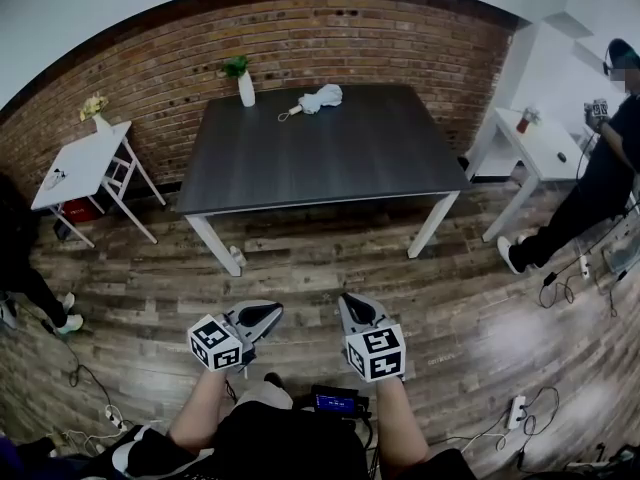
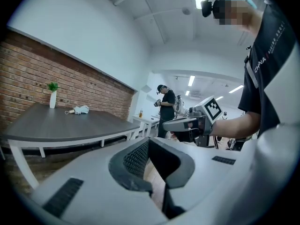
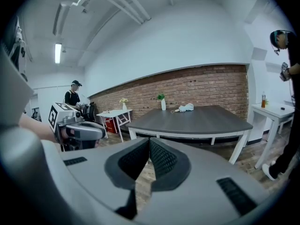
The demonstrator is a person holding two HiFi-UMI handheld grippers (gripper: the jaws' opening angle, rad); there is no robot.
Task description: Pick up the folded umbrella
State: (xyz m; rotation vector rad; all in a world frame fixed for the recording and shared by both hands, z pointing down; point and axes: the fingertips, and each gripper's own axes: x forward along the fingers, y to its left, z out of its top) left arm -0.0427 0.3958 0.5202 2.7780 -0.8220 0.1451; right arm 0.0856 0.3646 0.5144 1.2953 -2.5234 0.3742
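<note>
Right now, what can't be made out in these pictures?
Umbrella: too small in every view to show its handle or strap.
Bystander at left: cut off by the head view's edge.
Red thing on the right white table: too small to identify, head view.
Floor under the wearer: hidden by their body, head view.

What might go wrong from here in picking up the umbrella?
The folded umbrella lies at the far side of the table, close to the vase; a long reach may knock the vase. The left gripper and right gripper are both shut and must open first. The floor power strip could snag feet.
</note>
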